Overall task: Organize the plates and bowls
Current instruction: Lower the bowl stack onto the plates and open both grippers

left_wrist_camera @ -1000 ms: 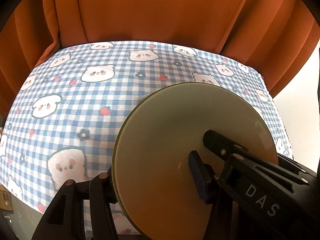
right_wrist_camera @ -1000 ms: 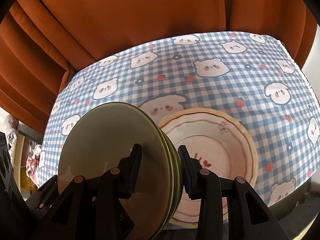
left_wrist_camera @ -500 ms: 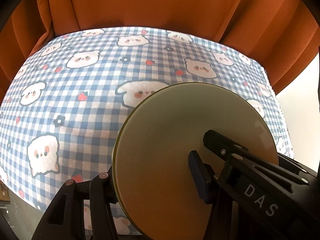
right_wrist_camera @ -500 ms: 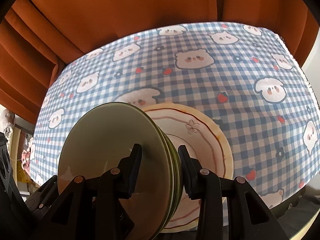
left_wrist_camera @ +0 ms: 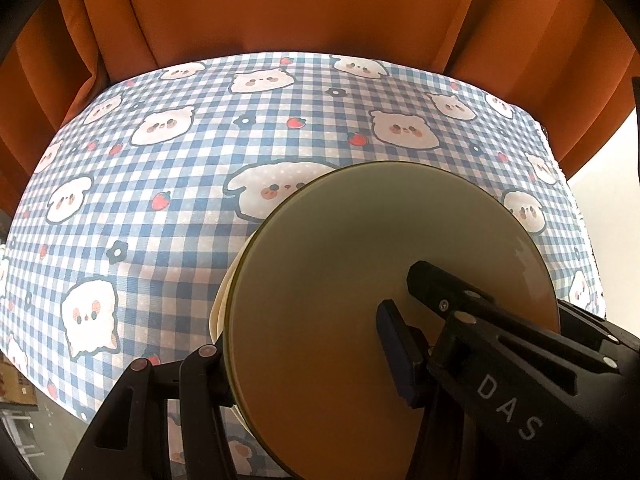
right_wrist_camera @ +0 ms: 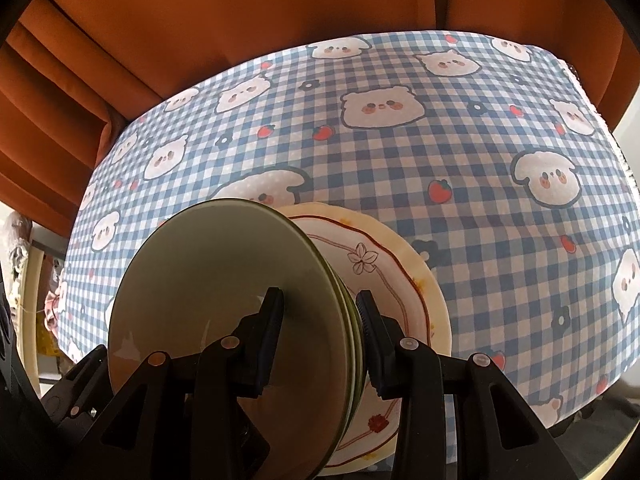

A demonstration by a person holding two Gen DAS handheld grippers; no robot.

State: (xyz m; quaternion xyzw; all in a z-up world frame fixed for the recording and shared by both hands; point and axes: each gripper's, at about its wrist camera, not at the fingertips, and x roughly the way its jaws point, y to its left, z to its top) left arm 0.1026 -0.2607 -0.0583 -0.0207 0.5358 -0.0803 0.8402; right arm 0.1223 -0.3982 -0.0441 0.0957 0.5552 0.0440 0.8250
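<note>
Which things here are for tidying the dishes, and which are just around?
For the job: green plates, cream flower plate, left gripper, right gripper.
Just around: bear tablecloth, orange curtain.

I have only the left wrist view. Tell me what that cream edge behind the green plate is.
Observer: It is a cream plate with a red wavy line and a drawn flower, lying on the checked tablecloth.
Operator: Tell me whether the green plate is single.
Observer: It is not. The green stack shows several rims at its edge, though the exact count is unclear.
Operator: Report the right gripper's hold.
Observer: The right gripper clamps that stack, one finger on each face.
</note>
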